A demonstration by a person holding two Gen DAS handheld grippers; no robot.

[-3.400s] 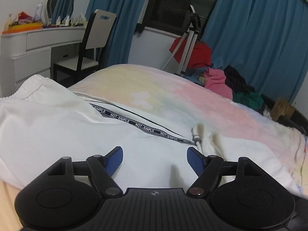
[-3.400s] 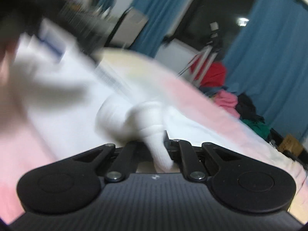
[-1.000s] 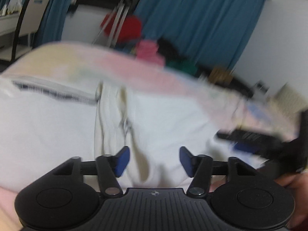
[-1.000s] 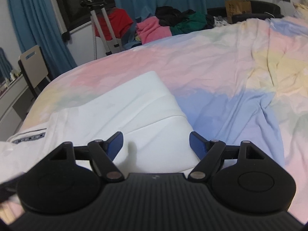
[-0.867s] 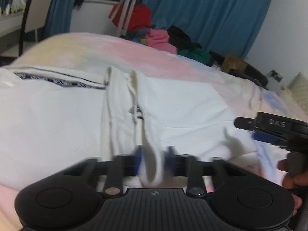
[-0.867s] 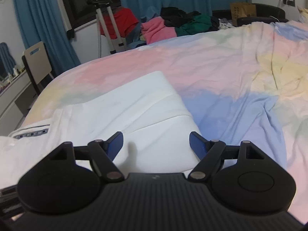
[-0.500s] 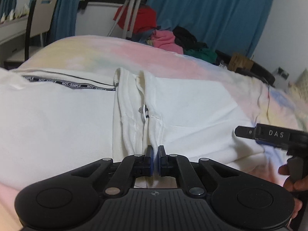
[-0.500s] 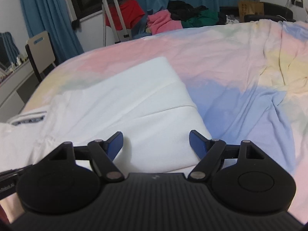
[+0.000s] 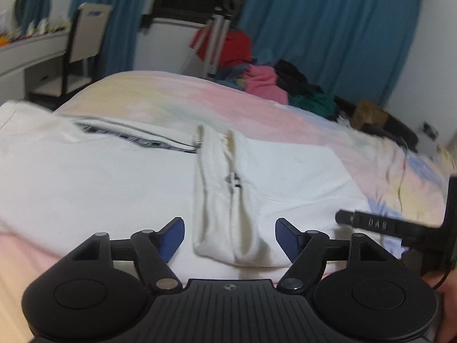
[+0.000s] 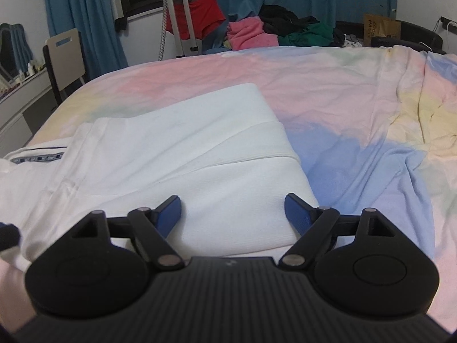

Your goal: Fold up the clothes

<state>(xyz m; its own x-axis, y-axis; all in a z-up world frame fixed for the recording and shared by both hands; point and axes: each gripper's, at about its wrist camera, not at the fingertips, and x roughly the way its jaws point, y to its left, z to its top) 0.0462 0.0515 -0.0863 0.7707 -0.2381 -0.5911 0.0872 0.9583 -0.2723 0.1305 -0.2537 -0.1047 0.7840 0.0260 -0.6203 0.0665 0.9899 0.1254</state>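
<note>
A white garment (image 9: pixel 94 177) with a black lettered stripe (image 9: pixel 134 138) lies spread on the bed. A ribbed white cuff (image 9: pixel 225 214) lies folded across its middle. My left gripper (image 9: pixel 230 238) is open, its blue pads either side of the cuff's near end, holding nothing. My right gripper (image 10: pixel 232 214) is open and empty over the garment's folded right part (image 10: pixel 185 157). The right gripper's body also shows at the right of the left wrist view (image 9: pixel 400 225).
The bed has a pastel pink, yellow and blue sheet (image 10: pixel 357 91). Behind it lie a heap of pink, black and green clothes (image 10: pixel 274 33), a tripod with a red cloth (image 10: pixel 182 14), blue curtains, a chair (image 10: pixel 65 54) and a white desk (image 9: pixel 31 57).
My left gripper was shut on the cuff half a second ago; it has opened and let the cuff drop onto the garment. My right gripper stayed open and barely moved.
</note>
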